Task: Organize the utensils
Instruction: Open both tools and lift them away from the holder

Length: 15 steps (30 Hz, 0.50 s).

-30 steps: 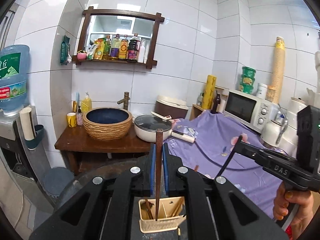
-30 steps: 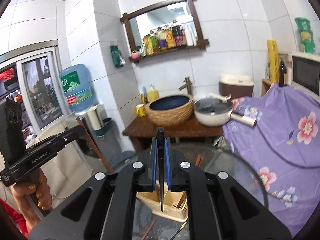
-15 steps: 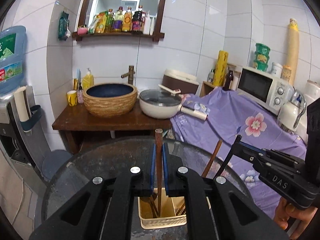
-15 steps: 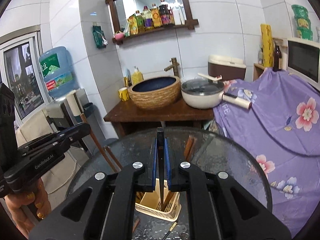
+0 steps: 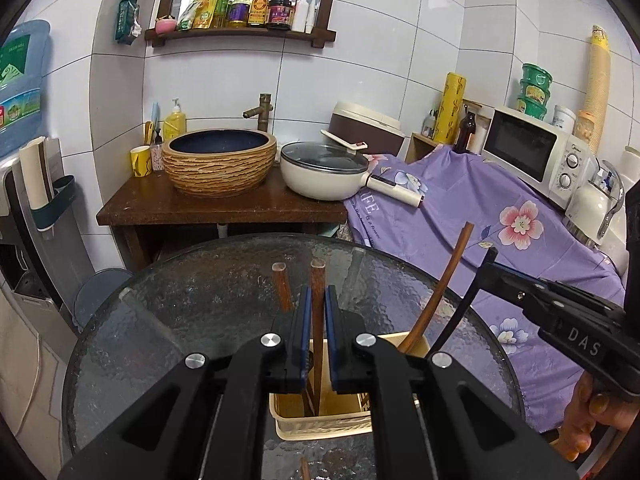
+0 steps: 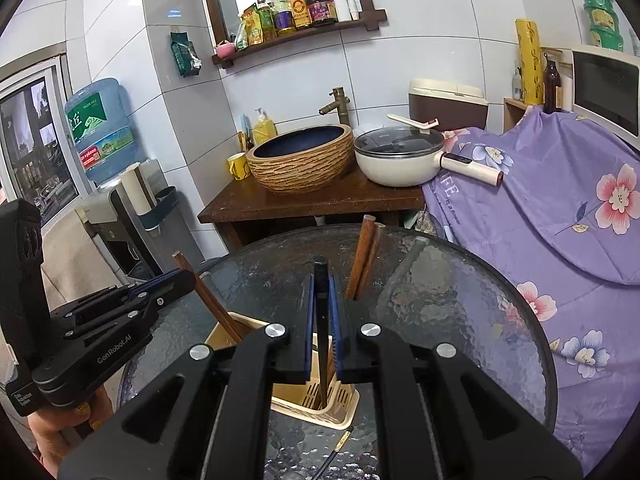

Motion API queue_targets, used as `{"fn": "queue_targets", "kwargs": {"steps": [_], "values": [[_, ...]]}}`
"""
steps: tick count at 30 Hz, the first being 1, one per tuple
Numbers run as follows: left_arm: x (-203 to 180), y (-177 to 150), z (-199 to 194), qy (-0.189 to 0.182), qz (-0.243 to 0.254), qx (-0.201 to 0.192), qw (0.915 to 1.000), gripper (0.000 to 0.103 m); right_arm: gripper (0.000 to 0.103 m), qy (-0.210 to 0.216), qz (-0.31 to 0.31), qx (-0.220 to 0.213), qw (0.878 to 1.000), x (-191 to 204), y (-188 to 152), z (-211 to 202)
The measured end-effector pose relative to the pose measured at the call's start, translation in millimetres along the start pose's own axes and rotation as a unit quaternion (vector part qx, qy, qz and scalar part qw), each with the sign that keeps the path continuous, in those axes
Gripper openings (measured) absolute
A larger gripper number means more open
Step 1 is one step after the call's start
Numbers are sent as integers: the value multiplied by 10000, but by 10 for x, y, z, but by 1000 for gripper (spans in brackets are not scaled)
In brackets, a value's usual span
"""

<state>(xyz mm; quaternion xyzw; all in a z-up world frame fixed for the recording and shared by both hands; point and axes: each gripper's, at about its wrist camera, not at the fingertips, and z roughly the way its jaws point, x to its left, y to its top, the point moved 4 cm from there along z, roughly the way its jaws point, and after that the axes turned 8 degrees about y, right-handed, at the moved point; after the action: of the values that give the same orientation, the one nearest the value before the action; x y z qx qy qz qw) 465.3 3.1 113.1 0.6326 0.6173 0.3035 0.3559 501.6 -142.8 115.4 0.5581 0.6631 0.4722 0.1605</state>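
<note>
Tongs first: left tongs (image 5: 315, 300) are clamped on a brown chopstick (image 5: 317, 280), right tongs (image 6: 321, 300) are clamped on a black chopstick (image 6: 320, 280). Both sticks stand near upright with their lower ends inside the holder (image 5: 332, 426).

Risks, biggest item down:

- Tabletop (image 5: 192, 308): glass, round, textured. Anything dropped outside the holder could bounce or roll off the edge. One black stick (image 6: 334, 448) lies loose on the glass just in front of the holder, easy to knock with a knuckle.
- Tongs vs tongs: both units crowd over one small opening. Right tongs show in the left view at (image 5: 490, 258), close beside. A bump between housings would jerk either stick sideways.
- Holder: light slotted plastic, unanchored. Side load from a stick pushed down at an angle could tip or slide it, my guess. It looks partitioned, so a tip could land on a divider, not in a cell.
- Sticks already parked (image 6: 362, 264): they lean out over the rim. A descending finger could catch one and lever it out.
- Release: I can't tell if either tip has bottomed out. Letting go early means a drop and bounce.
</note>
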Motion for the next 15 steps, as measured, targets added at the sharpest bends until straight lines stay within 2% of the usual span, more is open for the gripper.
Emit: {"fn": "queue_targets", "kwargs": {"steps": [7, 8, 9, 10, 11, 12, 13, 15], "values": [[-6, -48, 34, 25, 31, -18, 10000, 8, 8, -75, -24, -55, 10000, -24, -19, -5], [-14, -54, 27, -14, 25, -26, 10000, 14, 9, -96, -41, -48, 9999, -23, -25, 4], [-22, -59, 14, -43, 28, -31, 10000, 27, 11, -130, -61, -37, 9999, -20, -35, 10], [-30, -66, -20, -60, 22, -81, 9999, 45, 17, -180, -81, -85, 9998, -21, -47, -6], [-32, -71, -64, -65, 19, -155, 9999, 51, 30, -208, -96, -159, 9996, -15, -58, -35], [-26, -76, -117, -51, 15, -247, 9997, 59, 38, -205, -91, -223, 9995, -13, -61, -63], [-18, -86, -197, -19, 14, -372, 9993, 61, 47, -198, -81, -345, 9992, -12, -73, -116], [-10, -121, -326, -12, 43, -503, 9987, 65, 47, -231, -145, -460, 9986, 5, -108, -203]]}}
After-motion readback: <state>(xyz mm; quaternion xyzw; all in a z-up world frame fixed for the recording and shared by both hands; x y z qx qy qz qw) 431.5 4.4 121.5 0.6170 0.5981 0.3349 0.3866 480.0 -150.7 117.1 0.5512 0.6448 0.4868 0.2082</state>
